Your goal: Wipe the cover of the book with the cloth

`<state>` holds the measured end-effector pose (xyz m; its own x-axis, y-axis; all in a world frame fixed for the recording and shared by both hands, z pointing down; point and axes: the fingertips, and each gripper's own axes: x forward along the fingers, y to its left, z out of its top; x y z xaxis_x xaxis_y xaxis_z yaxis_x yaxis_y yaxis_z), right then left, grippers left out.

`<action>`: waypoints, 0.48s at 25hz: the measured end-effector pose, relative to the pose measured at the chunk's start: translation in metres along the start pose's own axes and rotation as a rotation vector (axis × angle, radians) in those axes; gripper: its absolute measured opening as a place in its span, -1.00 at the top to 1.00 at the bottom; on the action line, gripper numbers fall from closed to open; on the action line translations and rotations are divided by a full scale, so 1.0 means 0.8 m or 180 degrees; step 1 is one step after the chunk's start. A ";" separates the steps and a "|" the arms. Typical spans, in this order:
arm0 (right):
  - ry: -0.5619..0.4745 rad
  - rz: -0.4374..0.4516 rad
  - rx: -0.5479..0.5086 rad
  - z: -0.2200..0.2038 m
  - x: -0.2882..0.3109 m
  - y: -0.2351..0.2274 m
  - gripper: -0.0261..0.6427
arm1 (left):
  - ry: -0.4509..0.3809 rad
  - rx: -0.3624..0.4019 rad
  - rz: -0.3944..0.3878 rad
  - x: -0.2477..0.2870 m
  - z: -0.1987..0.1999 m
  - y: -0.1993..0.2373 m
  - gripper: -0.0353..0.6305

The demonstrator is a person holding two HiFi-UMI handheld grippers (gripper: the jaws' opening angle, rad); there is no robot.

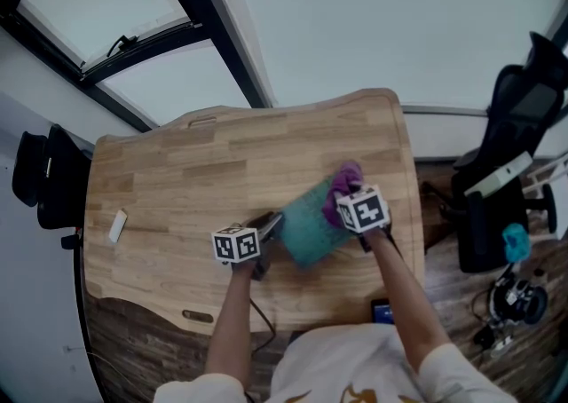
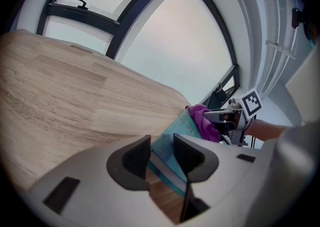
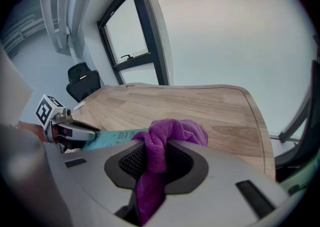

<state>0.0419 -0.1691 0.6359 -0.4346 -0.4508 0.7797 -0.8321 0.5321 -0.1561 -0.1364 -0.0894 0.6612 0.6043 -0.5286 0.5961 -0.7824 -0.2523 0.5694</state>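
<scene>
A teal book lies on the wooden table, near its front right. My left gripper is shut on the book's near left edge; in the left gripper view the book fills the gap between the jaws of the left gripper. My right gripper is shut on a bunched purple cloth. In the head view the cloth rests on the book's far right part, under the right gripper. The right gripper view shows the book running to the left gripper.
A small white object lies at the table's left side. A dark flat item sits at the front edge. A black office chair stands to the right, a dark chair to the left. Window frames run behind the table.
</scene>
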 end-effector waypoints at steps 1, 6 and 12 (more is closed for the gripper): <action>-0.0006 0.0005 -0.0007 0.001 0.000 0.000 0.69 | 0.0004 0.0002 -0.0001 0.000 0.000 0.000 0.46; -0.0024 0.0007 -0.0014 0.006 0.005 -0.001 0.69 | 0.0005 0.0006 -0.0003 0.000 0.000 0.000 0.46; -0.0057 -0.0051 -0.0039 0.014 0.008 -0.003 0.69 | -0.0003 -0.0004 -0.0015 0.000 0.001 -0.002 0.46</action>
<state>0.0372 -0.1811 0.6344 -0.4274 -0.4721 0.7711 -0.8348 0.5334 -0.1361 -0.1351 -0.0895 0.6599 0.6079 -0.5282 0.5929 -0.7793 -0.2538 0.5729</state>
